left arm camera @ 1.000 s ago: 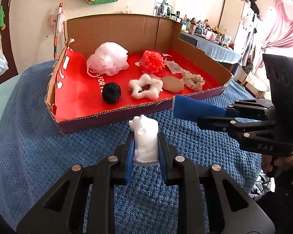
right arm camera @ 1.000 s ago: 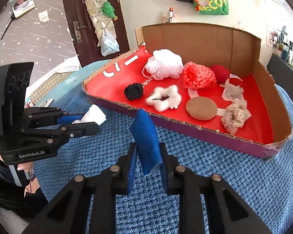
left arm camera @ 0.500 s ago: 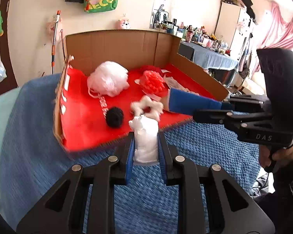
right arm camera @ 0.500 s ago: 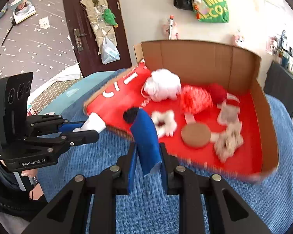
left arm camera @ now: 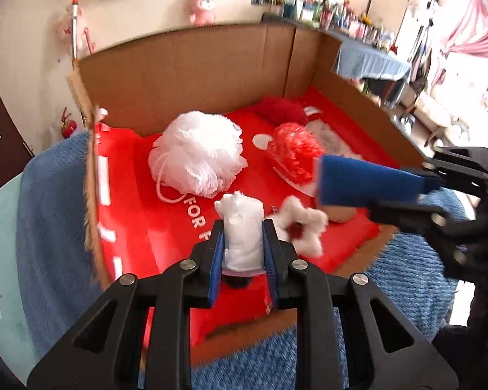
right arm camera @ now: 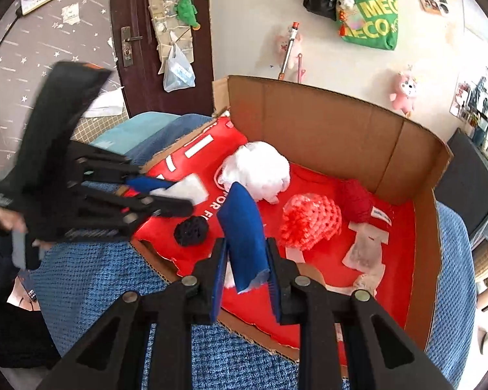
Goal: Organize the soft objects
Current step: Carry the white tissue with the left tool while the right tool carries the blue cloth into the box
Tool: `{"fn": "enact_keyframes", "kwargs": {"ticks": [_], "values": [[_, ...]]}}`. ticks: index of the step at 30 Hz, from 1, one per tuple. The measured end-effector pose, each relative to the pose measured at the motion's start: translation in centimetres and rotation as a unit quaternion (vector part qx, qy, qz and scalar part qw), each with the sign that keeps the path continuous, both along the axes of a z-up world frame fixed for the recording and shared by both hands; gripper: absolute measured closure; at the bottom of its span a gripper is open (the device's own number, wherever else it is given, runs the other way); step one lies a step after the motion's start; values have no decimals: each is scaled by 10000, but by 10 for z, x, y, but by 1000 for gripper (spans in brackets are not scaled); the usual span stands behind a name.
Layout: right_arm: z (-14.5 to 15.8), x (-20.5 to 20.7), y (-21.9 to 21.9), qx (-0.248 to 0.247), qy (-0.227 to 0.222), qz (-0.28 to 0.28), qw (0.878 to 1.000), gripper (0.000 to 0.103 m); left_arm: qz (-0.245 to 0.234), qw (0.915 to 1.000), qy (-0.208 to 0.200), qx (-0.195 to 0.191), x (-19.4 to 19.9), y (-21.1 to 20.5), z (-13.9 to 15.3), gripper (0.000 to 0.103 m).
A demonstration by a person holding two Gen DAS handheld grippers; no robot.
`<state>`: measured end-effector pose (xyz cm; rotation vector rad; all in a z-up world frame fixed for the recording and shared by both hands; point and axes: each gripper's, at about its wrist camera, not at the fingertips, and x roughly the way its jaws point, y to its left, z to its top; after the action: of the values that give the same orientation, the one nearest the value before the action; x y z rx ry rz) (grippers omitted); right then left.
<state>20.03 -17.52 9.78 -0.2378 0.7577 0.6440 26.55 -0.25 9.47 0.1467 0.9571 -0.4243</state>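
1. Two items are in transit; neither is in the cardboard box [left arm camera: 211,65] yet, as far as I can tell.
2. Left tool [left arm camera: 243,243] is clamped on a white soft wad [left arm camera: 244,230] and hangs over the box's near-left part, above the red liner [left arm camera: 130,201].
3. Right tool [right arm camera: 245,256] is clamped on a blue sponge piece [right arm camera: 242,224], over the near edge of the box.
4. Done, judging by what lies inside, left to right: white mesh pouf [left arm camera: 195,156], white fluffy ring [left arm camera: 304,227], red mesh scrubber [left arm camera: 292,152], red yarn ball [left arm camera: 279,109], and pale scraps further right.
5. Left to do: release both held pieces into the box. No other loose soft item shows on the blue towel [right arm camera: 91,279] covering the counter, so this looks like the tail end.
6. Only the left wrist view shows the white wad squeezed between its pads, the fluffy ring whole, and the blue piece seen side-on as a long slab. The black ball is nearly hidden there behind the tool.
7. Only the right wrist view shows the black pom ball [right arm camera: 190,227] clearly, the yarn ball's label, the white T-shaped scrap [right arm camera: 364,247], and the box's right wall and near-right corner. A tan round pad is barely seen in either view.
8. Both views are blurred at the opposite tool.
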Motion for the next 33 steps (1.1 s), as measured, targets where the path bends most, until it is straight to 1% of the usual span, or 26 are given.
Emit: {"fn": "enact_keyframes", "kwargs": {"ticks": [2,5,11,12,13,14,16,20,21,22,23,24,25,30,33], "values": [[-3,1,-5,24,55,-63,10000,78,37,9997,174,145,16,-4,-8,82],[-7,2,-15,12,126,-172,9998,78,89,9991,235,333,30,-9,-15,82],[-8,5,-33,39,154,-382,9991,78,266,9981,298,459,60,-5,-22,82],[-8,5,-34,34,136,-408,9991,80,284,9981,315,457,62,-4,-23,82],[-9,6,-33,14,140,-402,9991,89,310,9980,344,439,66,-3,-24,82],[-10,7,-32,-26,149,-383,9992,92,322,9980,347,429,66,-2,-24,82],[-17,11,-28,-172,194,-401,9989,92,323,9981,341,403,66,-1,-24,82],[-27,15,-31,-181,311,-447,9984,91,210,9986,304,386,51,4,-19,82],[-28,15,-31,-197,311,-454,9983,89,185,9986,311,381,49,5,-18,82],[-29,16,-33,-240,304,-466,9982,77,160,9986,327,380,45,6,-18,82],[-30,18,-33,-292,336,-462,9979,62,138,9986,331,379,40,7,-19,82],[-31,19,-34,-321,342,-457,9979,52,126,9987,327,375,37,8,-19,82],[-32,21,-34,-366,333,-443,9978,40,107,9987,325,366,33,7,-18,82],[-45,31,-30,-727,474,-397,9954,40,25,9990,294,334,23,10,-17,82],[-53,39,-30,-762,627,-417,9942,40,27,9988,307,368,23,13,-18,82]]}}
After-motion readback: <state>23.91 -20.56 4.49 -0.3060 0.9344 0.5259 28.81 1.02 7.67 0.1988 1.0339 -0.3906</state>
